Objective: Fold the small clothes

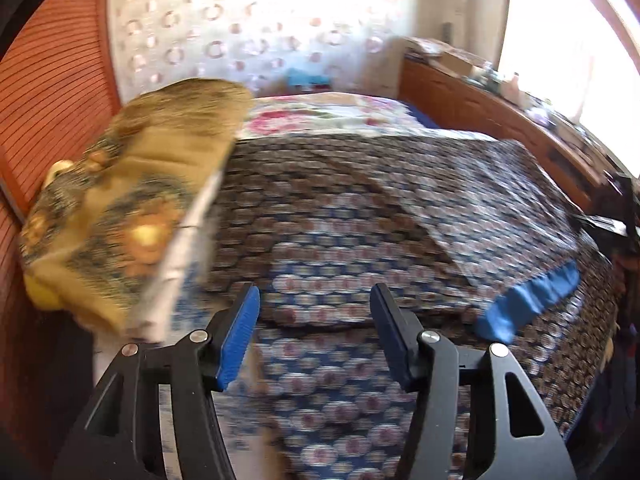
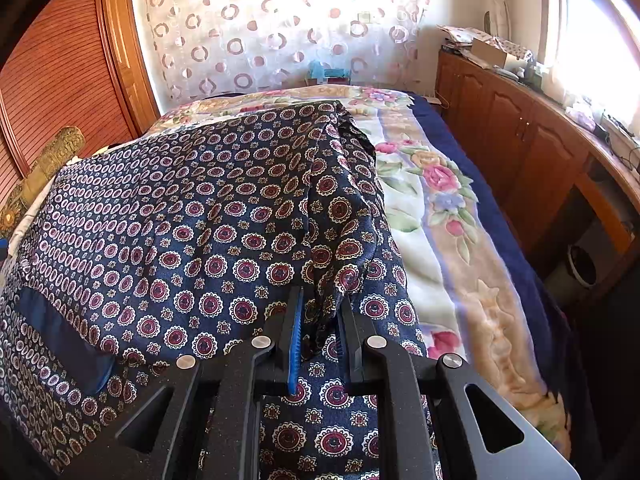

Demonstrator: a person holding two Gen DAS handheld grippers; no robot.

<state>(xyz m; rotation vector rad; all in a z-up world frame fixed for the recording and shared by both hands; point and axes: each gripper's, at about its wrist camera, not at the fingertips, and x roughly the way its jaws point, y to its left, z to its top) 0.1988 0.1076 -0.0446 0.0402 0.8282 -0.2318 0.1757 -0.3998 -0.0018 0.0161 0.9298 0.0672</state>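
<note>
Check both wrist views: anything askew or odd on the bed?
Patterned garment isn't flat: a bunched ridge of cloth rises into the right gripper, pinched there. Left gripper holds nothing. Nothing looks spilled or damaged.

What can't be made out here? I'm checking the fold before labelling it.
- Left wrist view: patterned garment smeared by motion blur; its edges are unclear.
- Right wrist view: the fabric pinched in the right tool is hidden by its fingers.
- Right wrist view: garment's near edge is cut off by the frame.
</note>
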